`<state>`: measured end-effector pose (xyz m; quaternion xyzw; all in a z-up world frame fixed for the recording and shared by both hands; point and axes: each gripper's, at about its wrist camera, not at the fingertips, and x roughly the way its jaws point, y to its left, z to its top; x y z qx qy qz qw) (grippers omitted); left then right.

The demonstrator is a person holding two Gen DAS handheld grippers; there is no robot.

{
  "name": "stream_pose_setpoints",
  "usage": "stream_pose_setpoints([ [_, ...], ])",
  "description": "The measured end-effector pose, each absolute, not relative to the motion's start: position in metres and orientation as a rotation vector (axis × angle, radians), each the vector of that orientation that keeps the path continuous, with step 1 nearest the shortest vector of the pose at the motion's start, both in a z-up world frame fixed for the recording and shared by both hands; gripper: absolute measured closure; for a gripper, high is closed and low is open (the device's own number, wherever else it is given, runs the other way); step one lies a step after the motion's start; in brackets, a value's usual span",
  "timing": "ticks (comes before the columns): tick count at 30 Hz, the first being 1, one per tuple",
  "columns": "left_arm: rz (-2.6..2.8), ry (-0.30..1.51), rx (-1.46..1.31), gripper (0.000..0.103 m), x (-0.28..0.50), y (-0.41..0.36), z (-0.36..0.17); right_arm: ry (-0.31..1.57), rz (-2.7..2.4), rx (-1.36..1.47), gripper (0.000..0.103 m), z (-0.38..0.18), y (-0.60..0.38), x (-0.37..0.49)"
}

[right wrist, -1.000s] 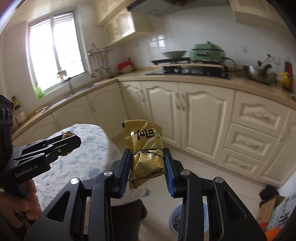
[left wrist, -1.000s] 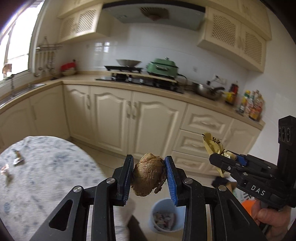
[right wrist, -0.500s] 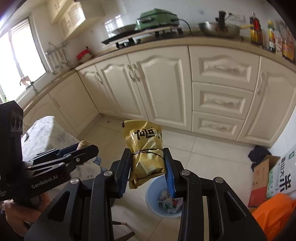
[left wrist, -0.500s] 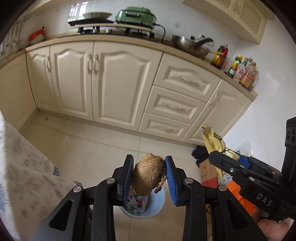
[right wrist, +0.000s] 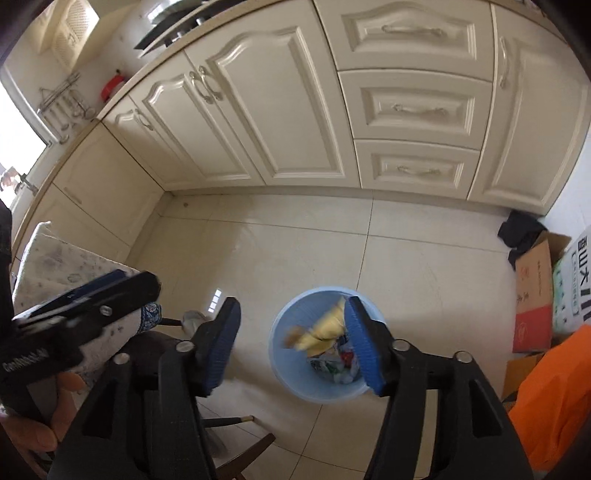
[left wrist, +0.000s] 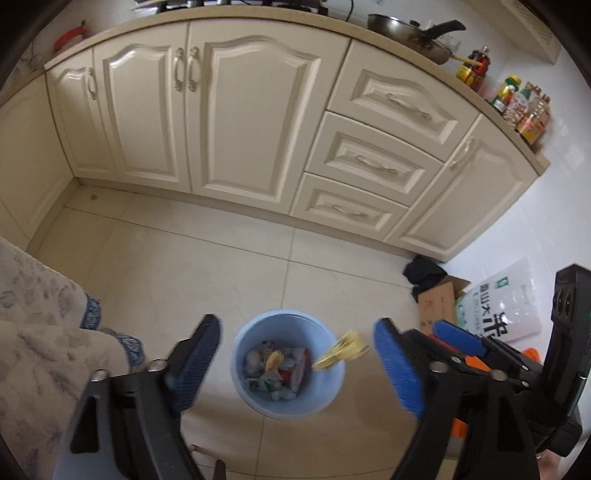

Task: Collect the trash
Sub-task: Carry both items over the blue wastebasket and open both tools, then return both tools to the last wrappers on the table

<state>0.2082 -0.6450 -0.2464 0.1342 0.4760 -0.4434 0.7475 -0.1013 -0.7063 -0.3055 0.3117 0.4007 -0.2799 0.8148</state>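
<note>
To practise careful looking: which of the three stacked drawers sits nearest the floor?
The bottom drawer, just above the floor tiles and the shallowest of the stack; the middle drawer and top drawer sit above it.

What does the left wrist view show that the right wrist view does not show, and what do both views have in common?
Only the left wrist view shows the frying pan and the bottles on the counter, and the white printed bag almost whole. Only the right wrist view shows the window, the hanging utensil rack and the person's hand on the left gripper. Both show the blue bin on the floor, the yellow wrapper falling over it, the cardboard box and the cabinets. The jaws of the left gripper and the right gripper have just opened and hold nothing.
</note>
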Motion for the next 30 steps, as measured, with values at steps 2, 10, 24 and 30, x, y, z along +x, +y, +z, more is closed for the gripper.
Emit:
stream_pose_setpoints([
  [2,-0.948,1.004,0.293,0.008,0.213,-0.647,-0.241,0.855,-0.597,0.673,0.028,-0.307,-0.705,-0.105],
  [10,-0.89,0.943,0.251,0.001,0.222,-0.637,-0.208,0.852,-0.606,0.652,0.0,-0.296,-0.692,-0.095],
  [24,-0.823,0.749,0.092,0.001,0.181,-0.459,-0.118,0.748,-0.491,0.5,0.0,-0.215,-0.627,-0.033],
  [30,-0.767,0.671,0.04,0.001,0.161,-0.349,-0.088,0.693,-0.41,0.429,0.0,-0.172,-0.584,0.004],
])
